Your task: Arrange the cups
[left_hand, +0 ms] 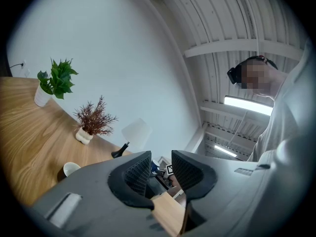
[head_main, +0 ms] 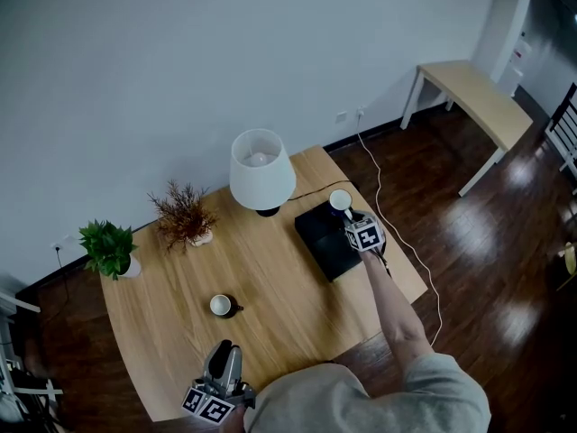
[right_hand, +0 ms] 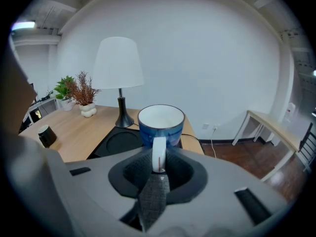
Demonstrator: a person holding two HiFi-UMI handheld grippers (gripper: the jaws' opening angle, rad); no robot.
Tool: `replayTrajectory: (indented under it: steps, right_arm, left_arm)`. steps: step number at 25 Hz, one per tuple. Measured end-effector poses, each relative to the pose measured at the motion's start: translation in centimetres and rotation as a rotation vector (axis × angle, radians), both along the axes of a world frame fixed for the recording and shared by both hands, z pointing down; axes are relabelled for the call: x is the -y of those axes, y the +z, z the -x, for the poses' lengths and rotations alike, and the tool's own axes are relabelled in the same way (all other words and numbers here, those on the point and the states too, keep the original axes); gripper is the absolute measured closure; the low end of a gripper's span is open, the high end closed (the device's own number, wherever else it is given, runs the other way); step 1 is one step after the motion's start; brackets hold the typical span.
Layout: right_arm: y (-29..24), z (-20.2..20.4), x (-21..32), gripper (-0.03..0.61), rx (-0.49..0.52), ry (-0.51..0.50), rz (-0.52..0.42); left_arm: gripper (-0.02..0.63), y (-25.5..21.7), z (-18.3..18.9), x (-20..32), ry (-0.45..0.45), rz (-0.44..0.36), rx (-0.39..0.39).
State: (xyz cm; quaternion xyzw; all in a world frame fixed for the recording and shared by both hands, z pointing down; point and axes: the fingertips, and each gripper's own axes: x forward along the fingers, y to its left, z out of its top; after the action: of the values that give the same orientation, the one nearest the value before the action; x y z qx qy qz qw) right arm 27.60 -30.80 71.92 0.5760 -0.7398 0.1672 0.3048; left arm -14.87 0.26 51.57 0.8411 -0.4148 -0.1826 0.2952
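Observation:
My right gripper [head_main: 348,216] [right_hand: 159,163] is shut on the white handle of a blue cup [head_main: 340,201] [right_hand: 161,124] with a white inside. The cup stays upright over the far right corner of a black tray [head_main: 323,239] [right_hand: 114,143]; whether it touches the tray I cannot tell. A small dark cup [head_main: 222,306] [left_hand: 69,169] [right_hand: 47,135] stands on the wooden table [head_main: 270,278], left of the tray. My left gripper [head_main: 224,350] [left_hand: 161,174] is open and empty near the table's front edge, short of the dark cup.
A white-shaded lamp [head_main: 261,171] [right_hand: 118,68] stands behind the tray, its cable running off the table's right side. A dried plant [head_main: 183,215] and a green potted plant [head_main: 110,248] sit at the far left. A second table [head_main: 476,102] is at the back right.

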Motion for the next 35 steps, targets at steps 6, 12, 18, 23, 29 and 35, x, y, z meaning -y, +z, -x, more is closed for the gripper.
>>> replayTrajectory:
  steps: [6,12,18,23,29,35]
  right_arm:
    - [-0.2,-0.1,-0.2,0.502,-0.019,-0.044,-0.015]
    - [-0.5,-0.5,-0.6,0.416,0.01,-0.035,-0.041]
    - [-4.8,0.7,-6.5,0.405,0.135,0.076,-0.158]
    - [-3.4,19.9,-13.3,0.44,0.22,-0.35,-0.107]
    - [1.0,38.1,-21.0,0.405,0.132,-0.764,0.019]
    - [6.1,43.4,-20.9,0.405,-0.036,-0.884,0.119]
  left_arm:
    - [0.491,-0.1,0.0,0.0,0.008,-0.003,-0.004]
    - [0.491,-0.2,-0.1,-0.1,0.018,-0.004,-0.005]
    - [0.491,0.1,0.3,0.0,-0.001,0.003,-0.002]
    - [0.491,0.4,0.2,0.2,-0.017,0.01,-0.006]
    - [0.491,0.0,1.4,-0.2,-0.051,-0.004,-0.01]
    - [0.492,0.1,2.6,-1.1,-0.086,-0.01,-0.024]
